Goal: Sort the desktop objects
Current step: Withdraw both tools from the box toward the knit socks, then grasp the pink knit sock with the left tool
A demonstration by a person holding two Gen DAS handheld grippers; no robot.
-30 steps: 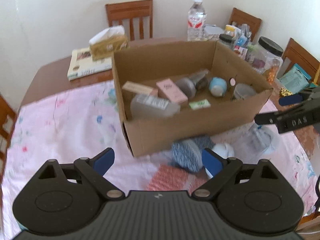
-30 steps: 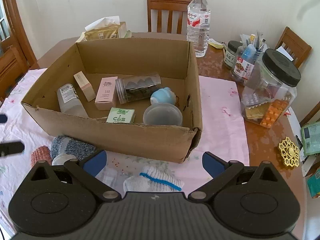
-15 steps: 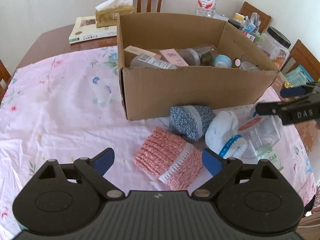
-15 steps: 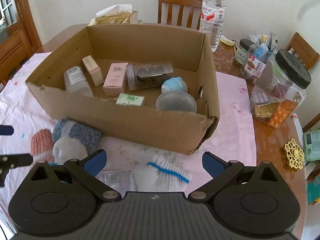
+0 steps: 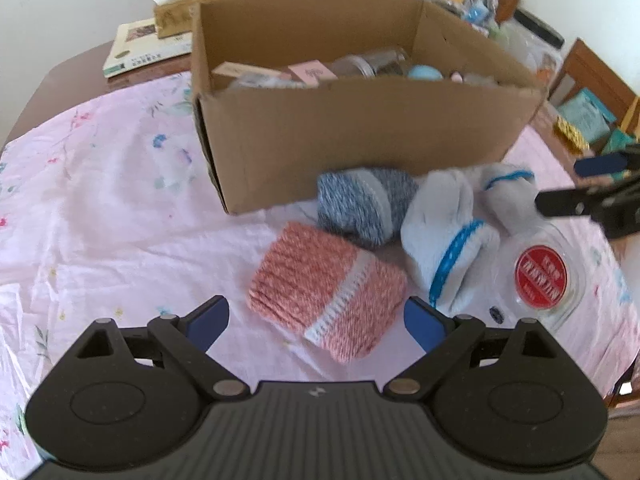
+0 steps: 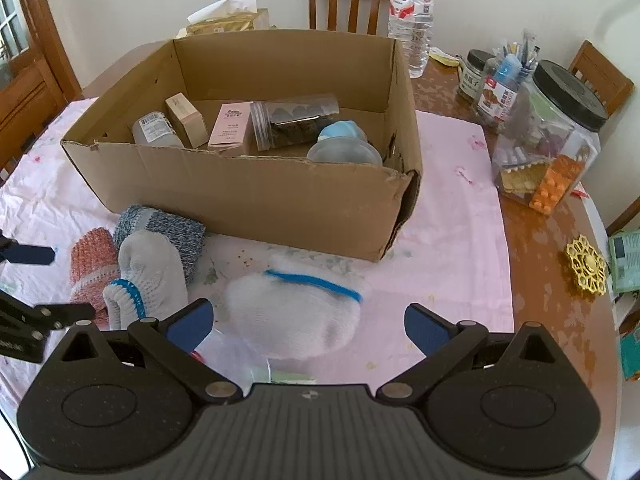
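A pink knitted sock roll (image 5: 326, 294) lies on the pink cloth just ahead of my open left gripper (image 5: 316, 322), partly between its fingers. Behind it sit a blue-grey sock roll (image 5: 362, 204) and a white sock roll with a blue band (image 5: 444, 236). A second white roll (image 6: 294, 314) lies between the fingers of my open right gripper (image 6: 306, 322), with a clear plastic container (image 5: 536, 276) with a red label beside it. The cardboard box (image 6: 248, 192) behind holds bottles, small cartons and a jar.
A large clear jar with a black lid (image 6: 548, 136), smaller jars and a water bottle (image 6: 412, 16) stand right of the box. A tissue box (image 5: 188, 8) and a book (image 5: 144, 46) lie at the back left. Wooden chairs surround the table. A gold trinket (image 6: 586, 266) lies right.
Both grippers have dropped lower and closer to the socks in front of the box. The pink roll now lies at my left fingers, the white roll at my right fingers.
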